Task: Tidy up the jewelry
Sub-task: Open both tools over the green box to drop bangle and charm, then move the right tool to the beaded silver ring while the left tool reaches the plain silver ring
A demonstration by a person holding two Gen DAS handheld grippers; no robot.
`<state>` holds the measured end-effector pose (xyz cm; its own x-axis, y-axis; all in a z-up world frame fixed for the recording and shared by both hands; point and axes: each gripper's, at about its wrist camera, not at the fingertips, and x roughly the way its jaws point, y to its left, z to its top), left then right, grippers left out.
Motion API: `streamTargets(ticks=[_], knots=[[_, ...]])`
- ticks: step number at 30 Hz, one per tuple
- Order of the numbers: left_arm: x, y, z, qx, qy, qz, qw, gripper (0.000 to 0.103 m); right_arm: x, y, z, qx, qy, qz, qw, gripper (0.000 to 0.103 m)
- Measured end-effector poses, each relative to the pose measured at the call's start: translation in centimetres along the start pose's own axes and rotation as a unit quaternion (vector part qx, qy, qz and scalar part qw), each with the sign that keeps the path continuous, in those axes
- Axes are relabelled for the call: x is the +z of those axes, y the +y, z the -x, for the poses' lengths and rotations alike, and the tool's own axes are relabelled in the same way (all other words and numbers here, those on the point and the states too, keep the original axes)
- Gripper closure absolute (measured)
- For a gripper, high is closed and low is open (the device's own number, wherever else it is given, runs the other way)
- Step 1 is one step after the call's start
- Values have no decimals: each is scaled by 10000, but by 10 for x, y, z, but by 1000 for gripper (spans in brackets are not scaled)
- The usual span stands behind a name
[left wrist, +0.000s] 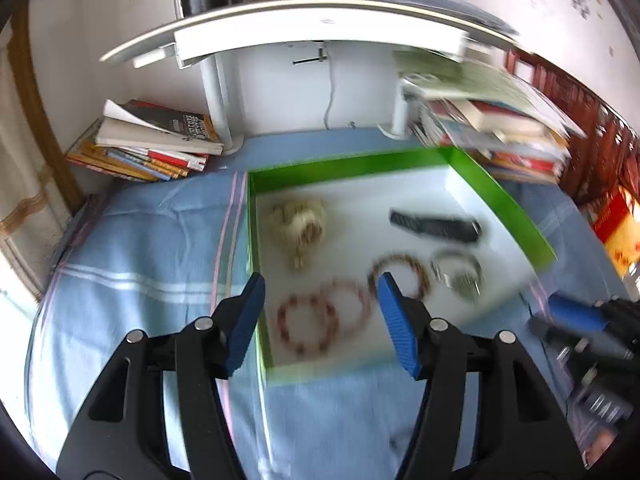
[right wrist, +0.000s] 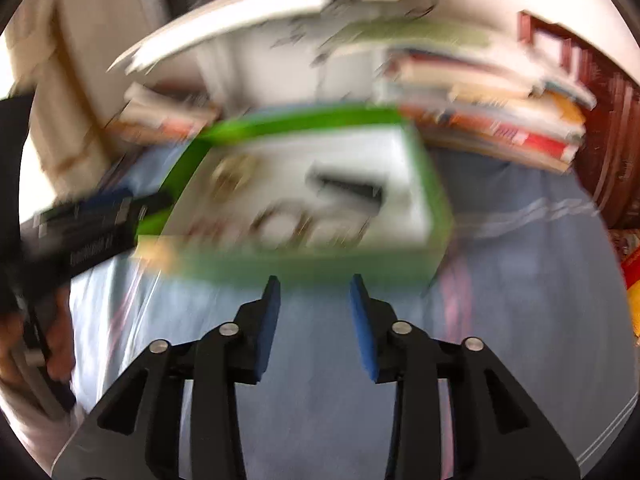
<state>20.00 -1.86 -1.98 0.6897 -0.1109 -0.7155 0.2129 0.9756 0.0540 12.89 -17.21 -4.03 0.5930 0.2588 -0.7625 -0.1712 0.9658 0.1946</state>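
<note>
Left wrist view: left gripper (left wrist: pixel 320 292) released, blue pads wide apart, nothing between them. It hangs over the near-left corner of the green-walled tray (left wrist: pixel 500 196), which lies centre frame on the blue striped cloth (left wrist: pixel 132 264).

Tray contents, all on its white floor:
- red beaded bracelet (left wrist: pixel 307 326), lower centre, between the pads as seen in the picture
- thin pinkish ring-shaped bracelet (left wrist: pixel 352 300), overlapping the red one on its right
- brown beaded bracelet (left wrist: pixel 400 274), partly behind the right pad
- silver metal bracelet (left wrist: pixel 458 272), just right of the brown one
- black oblong item (left wrist: pixel 436 226), upper right of the floor; blurred, identity cannot be told
- cream beaded bundle (left wrist: pixel 298 226), upper left of the floor

Book stacks: one at left (left wrist: pixel 152 140), one at upper right (left wrist: pixel 492 128). White desk lamp stand (left wrist: pixel 320 36) across the top. Right gripper (left wrist: pixel 576 316) at right edge, just beside the tray's near-right corner.

Right wrist view: heavy motion blur. Right gripper (right wrist: pixel 314 284) released, pads apart, empty, above the cloth (right wrist: pixel 520 280) just short of the tray's (right wrist: pixel 312 268) near wall. Left gripper (right wrist: pixel 100 220) enters mid-left.
</note>
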Motion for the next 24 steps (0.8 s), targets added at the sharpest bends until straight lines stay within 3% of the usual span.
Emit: streamTargets(ticks=[5,10,14,17,19,24], knots=[[-50,5,19,-36,276,150,9995,42,-48,39,-8,275,374,524,9975,59],[-81,19,10,-3,673,444,9967,42,-58,60,-26,6,482,842,9953,59],[-90,17,9,-88,764,450,9960,42,-62,63,-37,15,536,874,9947,60],[-93,10,10,-184,769,312,9964,42,-59,59,-39,-97,480,874,9950,70],[-93,5,10,-248,752,237,9966,41,-53,54,-42,-207,448,801,9956,85],[-97,-3,7,-329,806,136,9961,40,-44,26,-42,-666,396,348,9964,88]])
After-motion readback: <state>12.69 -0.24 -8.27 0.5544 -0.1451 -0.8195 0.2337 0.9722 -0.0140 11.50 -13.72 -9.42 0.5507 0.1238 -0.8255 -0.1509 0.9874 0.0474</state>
